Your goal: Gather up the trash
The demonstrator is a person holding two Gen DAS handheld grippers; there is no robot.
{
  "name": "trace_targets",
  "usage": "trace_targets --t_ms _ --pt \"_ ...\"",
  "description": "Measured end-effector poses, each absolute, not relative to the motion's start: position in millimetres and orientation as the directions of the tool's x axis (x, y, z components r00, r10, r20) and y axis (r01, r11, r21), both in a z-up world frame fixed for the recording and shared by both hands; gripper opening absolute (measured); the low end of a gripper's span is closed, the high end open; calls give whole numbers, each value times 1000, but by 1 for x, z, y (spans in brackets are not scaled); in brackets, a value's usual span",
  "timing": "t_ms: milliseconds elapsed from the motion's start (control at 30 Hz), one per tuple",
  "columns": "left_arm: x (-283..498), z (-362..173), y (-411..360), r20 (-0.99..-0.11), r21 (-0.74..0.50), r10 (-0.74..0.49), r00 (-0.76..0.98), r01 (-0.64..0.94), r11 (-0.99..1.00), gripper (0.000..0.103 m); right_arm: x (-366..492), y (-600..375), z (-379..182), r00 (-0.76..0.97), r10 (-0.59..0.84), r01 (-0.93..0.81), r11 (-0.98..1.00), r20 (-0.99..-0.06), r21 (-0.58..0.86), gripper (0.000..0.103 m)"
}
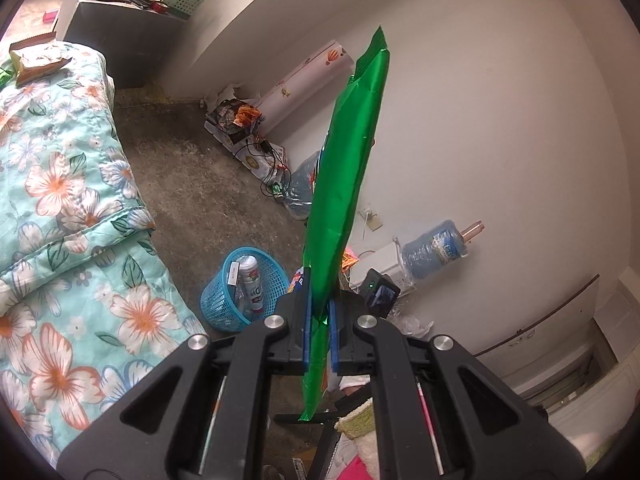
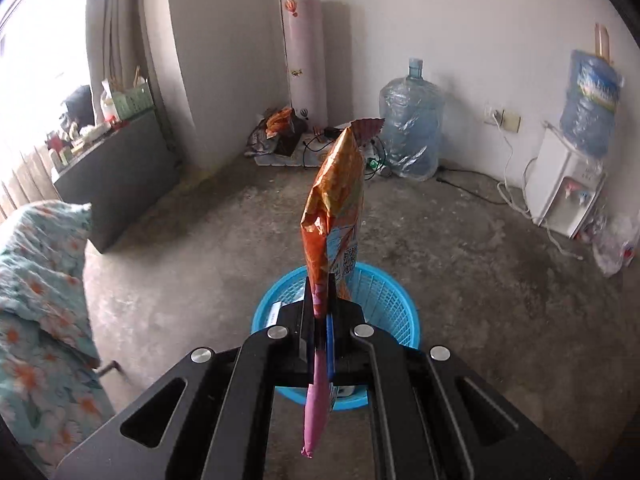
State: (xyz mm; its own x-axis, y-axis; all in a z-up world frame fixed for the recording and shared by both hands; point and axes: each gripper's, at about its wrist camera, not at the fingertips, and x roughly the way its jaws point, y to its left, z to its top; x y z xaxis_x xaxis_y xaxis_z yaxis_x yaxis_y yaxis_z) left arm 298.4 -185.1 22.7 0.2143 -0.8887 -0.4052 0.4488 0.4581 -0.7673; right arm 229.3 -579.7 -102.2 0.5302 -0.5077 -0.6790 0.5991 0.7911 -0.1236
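Carrying both loads to drop-off. My left gripper (image 1: pixel 319 316) is clamping a green wrapper (image 1: pixel 344 200); my right gripper (image 2: pixel 320 320) is clamping an orange snack bag (image 2: pixel 336 208), hovering above the blue basket (image 2: pixel 384 292). Next, probably: spreading right jaws, then left.

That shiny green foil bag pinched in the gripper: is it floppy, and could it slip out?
The shiny green foil snack bag probably is light and fairly stiff: it stands up from the left gripper unsupported. Its glossy surface looks slippery, so it might slide.

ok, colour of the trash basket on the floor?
Bright blue mesh plastic basket, clearest in the right wrist view, just beyond the right gripper.
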Motion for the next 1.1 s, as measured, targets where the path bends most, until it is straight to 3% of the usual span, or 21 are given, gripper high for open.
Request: trace_targets --t_ms 100,167,267,333,400,700,967,1033,1100 --pt "303 23 -190 -422 -756 -881 215 453 473 5 261 -567 -157 454 -598 562 767 -661 -309 10" --pt "307 21 -196 -439 -745 -873 213 457 486 5 275 -561 -196 393 -592 523 773 -704 -358 25" --pt "312 15 -206 -463 -733 -864 199 462 499 5 276 -554 -227 343 -551 515 788 -761 -338 30" --pt "312 16 -212 -471 -731 -862 186 465 500 5 266 -548 -225 360 -522 535 794 -773 -287 45" --pt "310 17 -219 -478 -728 -861 173 471 498 5 253 -548 -219 391 -502 553 798 -771 -239 51" --pt "318 -4 -297 -533 -695 -841 90 520 496 5 135 -591 -173 497 -336 775 585 -800 236 53" --pt "334 -54 -441 -662 -544 -749 18 677 497 5 71 -607 -155 504 -338 824 465 -794 325 53" --pt "340 -79 -478 -703 -506 -711 16 690 517 15 67 -613 -150 513 -343 825 451 -787 341 53" --pt "350 -109 -502 -751 -457 -657 62 670 585 62 64 -613 -146 521 -345 821 451 -781 349 53"
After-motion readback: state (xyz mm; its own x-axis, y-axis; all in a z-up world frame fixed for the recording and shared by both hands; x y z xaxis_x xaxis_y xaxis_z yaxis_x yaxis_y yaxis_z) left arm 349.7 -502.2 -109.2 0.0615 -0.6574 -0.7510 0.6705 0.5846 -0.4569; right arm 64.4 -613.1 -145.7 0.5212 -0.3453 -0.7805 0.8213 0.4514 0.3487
